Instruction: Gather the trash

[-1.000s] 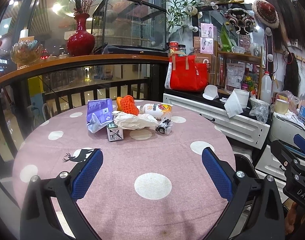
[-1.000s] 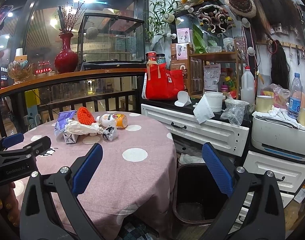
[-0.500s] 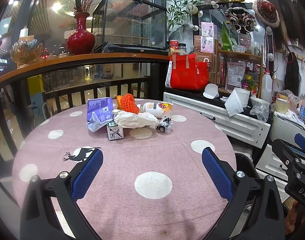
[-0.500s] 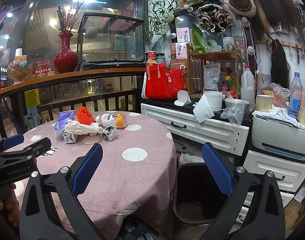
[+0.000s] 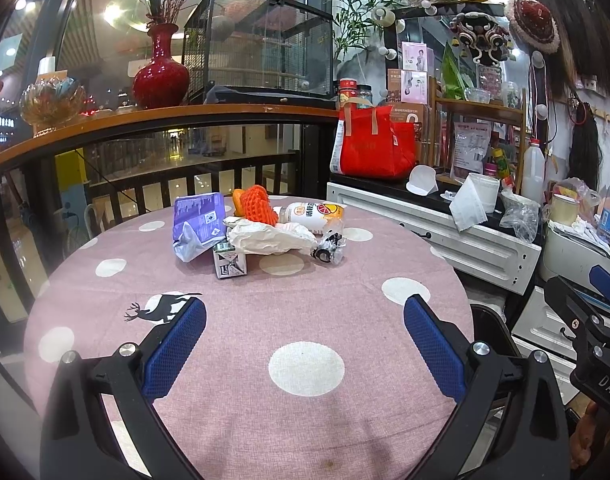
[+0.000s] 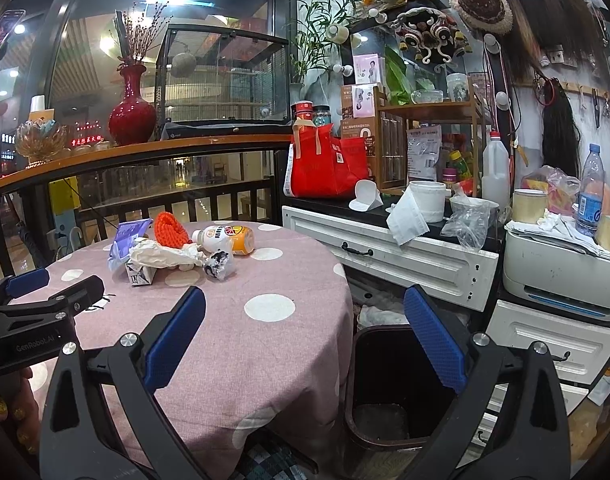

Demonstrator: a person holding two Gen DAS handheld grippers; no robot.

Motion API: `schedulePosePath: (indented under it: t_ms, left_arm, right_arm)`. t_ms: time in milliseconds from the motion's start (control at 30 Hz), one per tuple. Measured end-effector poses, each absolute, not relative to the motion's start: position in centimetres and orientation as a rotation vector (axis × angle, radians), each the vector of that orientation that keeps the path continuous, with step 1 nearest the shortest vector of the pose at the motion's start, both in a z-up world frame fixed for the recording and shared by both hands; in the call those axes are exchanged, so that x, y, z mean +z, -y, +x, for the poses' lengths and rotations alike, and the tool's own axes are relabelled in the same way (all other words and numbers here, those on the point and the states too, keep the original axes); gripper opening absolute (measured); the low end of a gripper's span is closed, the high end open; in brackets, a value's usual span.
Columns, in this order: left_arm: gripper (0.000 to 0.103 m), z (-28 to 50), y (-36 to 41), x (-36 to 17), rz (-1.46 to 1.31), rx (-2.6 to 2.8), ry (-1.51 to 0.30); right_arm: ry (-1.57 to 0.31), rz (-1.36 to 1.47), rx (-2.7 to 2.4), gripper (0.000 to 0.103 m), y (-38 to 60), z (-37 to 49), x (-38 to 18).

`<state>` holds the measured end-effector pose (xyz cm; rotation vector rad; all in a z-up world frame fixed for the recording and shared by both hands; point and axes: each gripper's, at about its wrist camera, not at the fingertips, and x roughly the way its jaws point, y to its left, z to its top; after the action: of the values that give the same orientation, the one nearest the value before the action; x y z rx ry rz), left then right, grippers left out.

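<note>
A heap of trash lies at the far side of the round pink table (image 5: 305, 320): a purple pouch (image 5: 199, 222), an orange foam net (image 5: 257, 209), a plastic drink bottle (image 5: 315, 216) on its side, crumpled white paper (image 5: 271, 239), a small carton (image 5: 229, 264) and a clear crumpled wrapper (image 5: 329, 249). My left gripper (image 5: 304, 338) hovers open over the near half of the table, well short of the heap. My right gripper (image 6: 304, 334) is open too, above the table's right edge and a dark bin (image 6: 389, 392) on the floor. The same heap (image 6: 177, 250) shows in the right wrist view.
A white drawer cabinet (image 6: 405, 260) stands right of the table with a red bag (image 6: 325, 168), a tub, paper and bottles on it. A printer (image 6: 561, 276) sits further right. A railing with a wooden ledge (image 5: 145, 120) and red vase runs behind the table.
Both views have shifted only very slightly; the grippers stay open and the trash has not moved.
</note>
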<state>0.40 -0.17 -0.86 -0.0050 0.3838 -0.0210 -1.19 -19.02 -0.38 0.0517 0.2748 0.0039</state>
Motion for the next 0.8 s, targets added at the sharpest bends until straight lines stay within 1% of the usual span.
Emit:
schedulePosePath:
  t_ms: [800]
  left_arm:
    - [0.097, 1.07, 0.09, -1.70, 0.001, -0.019, -0.429]
  right_arm:
    - [-0.313, 0.026, 0.012, 0.098, 18.57, -0.30, -1.33]
